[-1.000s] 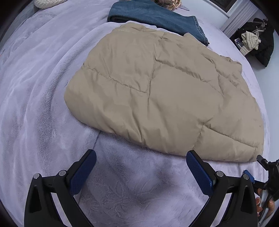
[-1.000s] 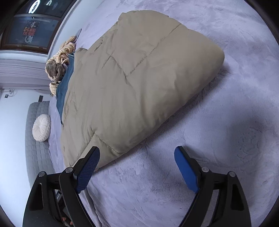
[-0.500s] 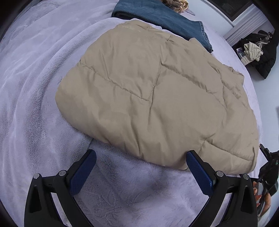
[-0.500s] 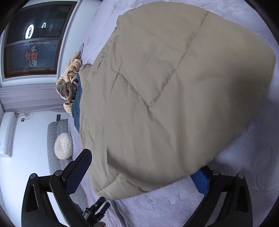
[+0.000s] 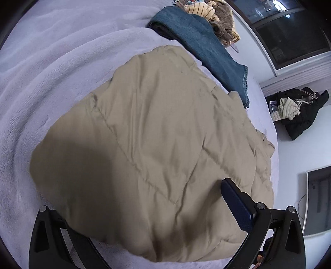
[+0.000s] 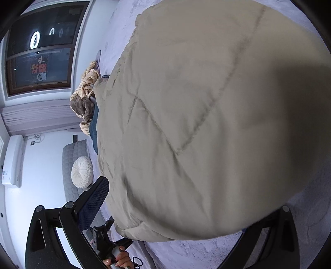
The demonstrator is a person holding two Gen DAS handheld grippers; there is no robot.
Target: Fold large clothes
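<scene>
A folded beige quilted puffer coat (image 5: 149, 144) lies on a lavender plush bedspread (image 5: 41, 68). It fills the right wrist view (image 6: 206, 124). My left gripper (image 5: 140, 215) is open, its jaws straddling the coat's near edge. Its right finger (image 5: 235, 202) lies on top of the coat and its left finger is hidden under the fabric. My right gripper (image 6: 186, 209) is open around the coat's other near corner. Its left finger (image 6: 93, 202) shows beside the coat and its right finger is hidden under the coat.
Folded blue jeans (image 5: 206, 45) and a tan striped plush garment (image 5: 217, 18) lie beyond the coat. A black coat pile (image 5: 300, 111) sits off the bed at right. A grey headboard and round white cushion (image 6: 81, 174) show in the right wrist view.
Both grippers have moved forward onto the coat's near edge, so the coat now sits between each pair of open jaws and covers one finger of each.
</scene>
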